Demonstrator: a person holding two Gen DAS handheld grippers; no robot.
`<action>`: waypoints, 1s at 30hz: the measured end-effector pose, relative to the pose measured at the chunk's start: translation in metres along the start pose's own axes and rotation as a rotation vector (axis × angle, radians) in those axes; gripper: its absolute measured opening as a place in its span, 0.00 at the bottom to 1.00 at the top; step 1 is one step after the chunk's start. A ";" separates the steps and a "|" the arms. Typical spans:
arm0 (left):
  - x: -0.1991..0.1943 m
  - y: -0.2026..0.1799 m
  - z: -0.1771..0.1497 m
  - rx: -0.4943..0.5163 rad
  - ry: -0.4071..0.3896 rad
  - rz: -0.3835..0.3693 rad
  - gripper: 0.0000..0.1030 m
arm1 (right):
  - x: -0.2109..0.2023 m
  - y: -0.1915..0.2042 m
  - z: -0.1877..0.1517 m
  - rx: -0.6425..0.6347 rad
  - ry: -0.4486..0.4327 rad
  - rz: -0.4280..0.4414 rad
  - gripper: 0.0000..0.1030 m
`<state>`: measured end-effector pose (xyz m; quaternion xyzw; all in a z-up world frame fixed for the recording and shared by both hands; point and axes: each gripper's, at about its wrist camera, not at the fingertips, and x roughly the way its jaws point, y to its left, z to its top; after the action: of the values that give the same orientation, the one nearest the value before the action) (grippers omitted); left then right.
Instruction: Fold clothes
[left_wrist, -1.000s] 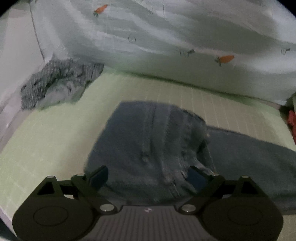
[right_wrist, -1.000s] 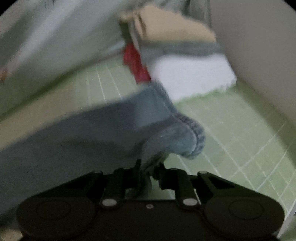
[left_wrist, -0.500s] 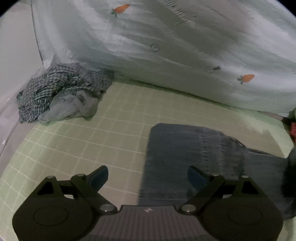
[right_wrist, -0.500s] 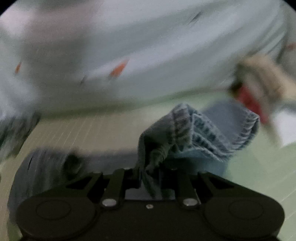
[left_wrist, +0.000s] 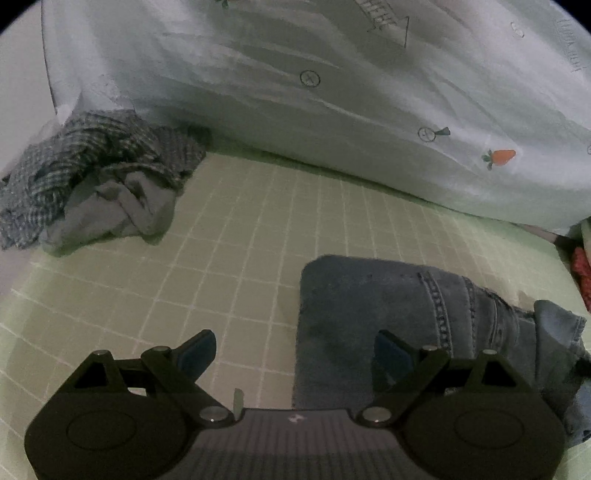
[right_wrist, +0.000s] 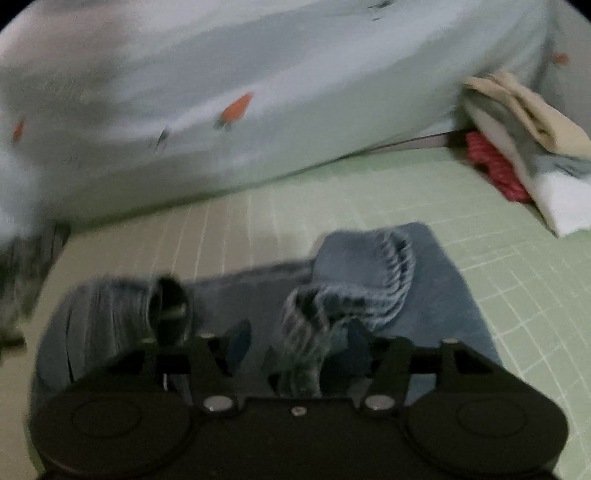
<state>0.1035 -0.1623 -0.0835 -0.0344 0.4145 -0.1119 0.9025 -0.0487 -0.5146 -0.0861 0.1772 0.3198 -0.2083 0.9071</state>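
Note:
A pair of blue jeans (left_wrist: 399, 314) lies folded on the green checked mat (left_wrist: 240, 236). In the left wrist view my left gripper (left_wrist: 291, 354) is open and empty, hovering over the jeans' left edge. In the right wrist view the jeans (right_wrist: 436, 295) lie below my right gripper (right_wrist: 299, 343), whose jaws have parted. The hemmed leg end (right_wrist: 362, 280) is still draped between the fingers, folded over the rest of the jeans. The view is blurred.
A crumpled checked shirt and grey cloth (left_wrist: 99, 184) lie at the far left of the mat. A pale sheet with carrot prints (left_wrist: 332, 92) hangs along the back. A stack of folded clothes (right_wrist: 524, 155) sits at the far right.
My right gripper carried the leg end leftward over the jeans and its jaws have opened. My left gripper pulled back and left off the jeans, staying open.

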 end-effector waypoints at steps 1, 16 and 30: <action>0.001 -0.001 -0.002 0.002 0.004 0.001 0.90 | 0.004 -0.006 0.003 0.045 0.003 -0.002 0.72; 0.001 0.004 -0.007 -0.016 0.025 0.054 0.91 | 0.061 0.020 0.009 -0.098 0.093 0.108 0.09; 0.005 -0.002 -0.009 -0.001 0.052 0.043 0.91 | 0.046 0.045 -0.002 -0.070 0.135 0.187 0.62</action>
<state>0.0997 -0.1652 -0.0930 -0.0231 0.4385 -0.0928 0.8937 0.0052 -0.4871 -0.1091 0.1882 0.3692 -0.0992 0.9047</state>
